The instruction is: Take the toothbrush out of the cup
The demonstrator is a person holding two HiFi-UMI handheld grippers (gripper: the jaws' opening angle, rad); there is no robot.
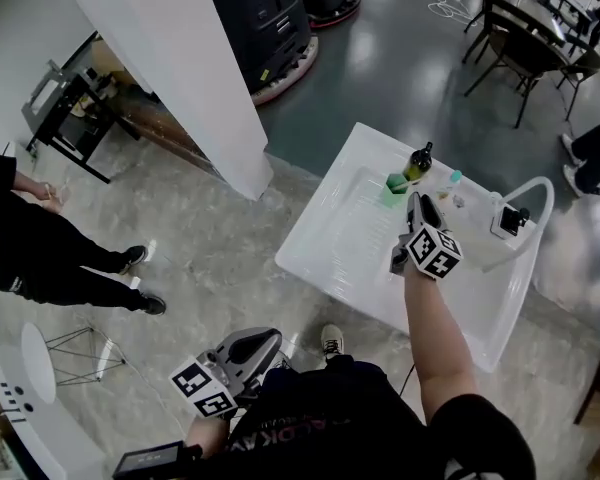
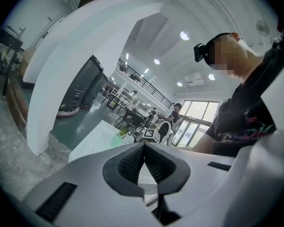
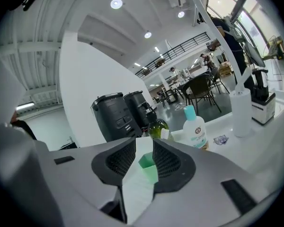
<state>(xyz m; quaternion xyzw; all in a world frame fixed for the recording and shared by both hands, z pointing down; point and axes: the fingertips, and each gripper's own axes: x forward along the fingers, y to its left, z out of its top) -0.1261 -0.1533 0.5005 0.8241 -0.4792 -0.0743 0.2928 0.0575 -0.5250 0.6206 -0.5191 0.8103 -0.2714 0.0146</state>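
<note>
A small green cup [image 1: 396, 184] stands at the far side of the white table [image 1: 340, 258]. My right gripper [image 1: 416, 201] hovers just short of it, open, and in the right gripper view the green cup [image 3: 149, 167] shows through the gap between the two pads with nothing gripped. No toothbrush can be made out in any view. My left gripper [image 1: 265, 341] hangs low by the person's body, off the table, and in the left gripper view my left gripper [image 2: 143, 146] has its pads meeting at the tip, shut on nothing.
Behind the cup stand a dark green bottle [image 1: 418, 163] and a small teal-capped bottle [image 1: 454, 180]. A white cylinder [image 3: 241, 112] and a black device on a white base [image 1: 508, 220] sit at the table's right. A white pillar [image 1: 180, 68] rises left; a bystander [image 1: 40, 248] stands nearby.
</note>
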